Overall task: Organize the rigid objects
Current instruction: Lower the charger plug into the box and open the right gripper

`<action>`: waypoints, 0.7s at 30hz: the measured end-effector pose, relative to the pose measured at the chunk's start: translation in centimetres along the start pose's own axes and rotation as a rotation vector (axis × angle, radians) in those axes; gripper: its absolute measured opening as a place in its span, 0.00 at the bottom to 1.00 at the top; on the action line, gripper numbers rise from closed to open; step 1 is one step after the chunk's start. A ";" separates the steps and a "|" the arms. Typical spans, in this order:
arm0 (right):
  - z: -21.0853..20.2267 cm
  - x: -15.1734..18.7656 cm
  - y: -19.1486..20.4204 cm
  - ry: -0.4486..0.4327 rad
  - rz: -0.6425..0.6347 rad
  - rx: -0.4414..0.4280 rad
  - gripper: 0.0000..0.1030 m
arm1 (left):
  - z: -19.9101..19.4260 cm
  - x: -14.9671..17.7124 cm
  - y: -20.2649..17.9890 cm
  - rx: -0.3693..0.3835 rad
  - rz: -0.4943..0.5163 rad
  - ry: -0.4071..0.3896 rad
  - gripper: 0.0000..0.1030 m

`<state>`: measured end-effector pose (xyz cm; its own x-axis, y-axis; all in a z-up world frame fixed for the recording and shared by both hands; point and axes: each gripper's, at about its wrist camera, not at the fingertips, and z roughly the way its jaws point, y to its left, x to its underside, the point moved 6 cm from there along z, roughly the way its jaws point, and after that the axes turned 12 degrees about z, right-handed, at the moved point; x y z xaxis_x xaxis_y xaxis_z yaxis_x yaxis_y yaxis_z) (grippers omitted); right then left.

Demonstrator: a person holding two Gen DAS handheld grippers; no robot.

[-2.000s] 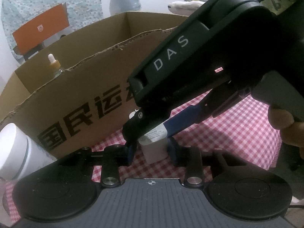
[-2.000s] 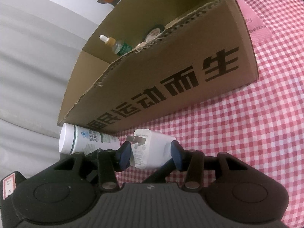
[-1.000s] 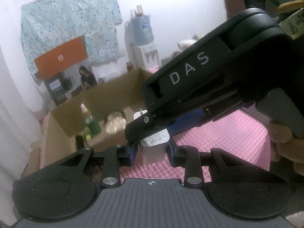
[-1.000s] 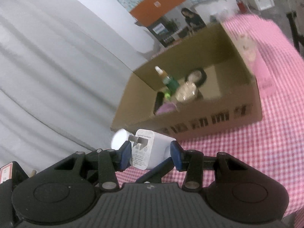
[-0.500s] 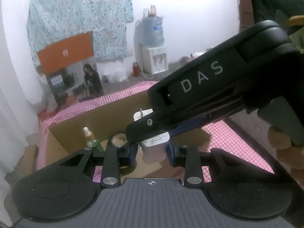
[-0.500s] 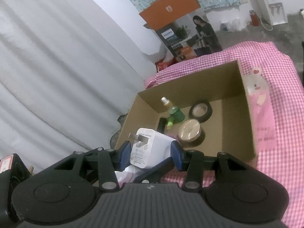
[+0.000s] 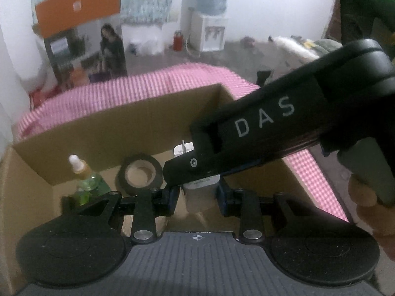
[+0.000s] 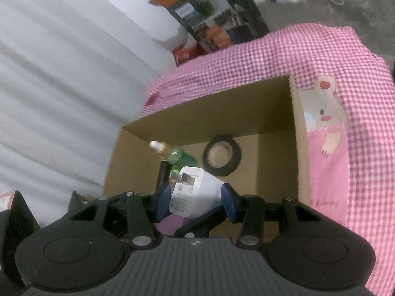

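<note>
A white charger plug (image 8: 195, 194) hangs over the open cardboard box (image 8: 209, 113), prongs to the left. My right gripper (image 8: 195, 198) is shut on it, blue pads on both sides. In the left wrist view the same charger (image 7: 201, 185) sits between the pads of my left gripper (image 7: 198, 197), also shut on it. The right tool's black housing (image 7: 271, 123) crosses over the box (image 7: 111, 123) and hides most of the charger. Inside the box stand a green dropper bottle (image 8: 176, 154) and a black tape roll (image 8: 222, 157), seen again as bottle (image 7: 86, 182) and roll (image 7: 140, 175).
The box rests on a pink checked cloth (image 8: 271, 56). A pink cartoon pouch (image 8: 325, 148) lies against its right wall. A grey curtain (image 8: 61, 74) hangs at the left. A dark stick and something purple (image 8: 170, 222) lie low in the box. A hand (image 7: 370, 212) holds the right tool.
Both grippers have carried the charger forward from in front of the box to above its open inside. The box floor and its contents now lie below the charger.
</note>
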<state>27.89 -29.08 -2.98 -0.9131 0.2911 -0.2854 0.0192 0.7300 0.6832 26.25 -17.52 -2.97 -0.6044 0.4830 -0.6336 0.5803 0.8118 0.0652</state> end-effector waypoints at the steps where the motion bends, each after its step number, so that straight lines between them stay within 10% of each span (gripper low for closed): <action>1: 0.6 -0.6 -0.3 0.013 0.005 0.010 0.47 | 0.5 -0.1 0.3 0.007 -0.011 0.009 0.30; 21: 2.0 -4.8 0.0 0.030 -0.112 0.174 0.45 | 4.8 -3.1 2.3 0.093 -0.130 0.051 0.32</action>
<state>33.09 -29.27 -2.96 -0.9253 0.1855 -0.3309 -0.0154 0.8532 0.5214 32.12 -18.77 -4.55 -0.7033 0.3937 -0.5919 0.5418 0.8359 -0.0879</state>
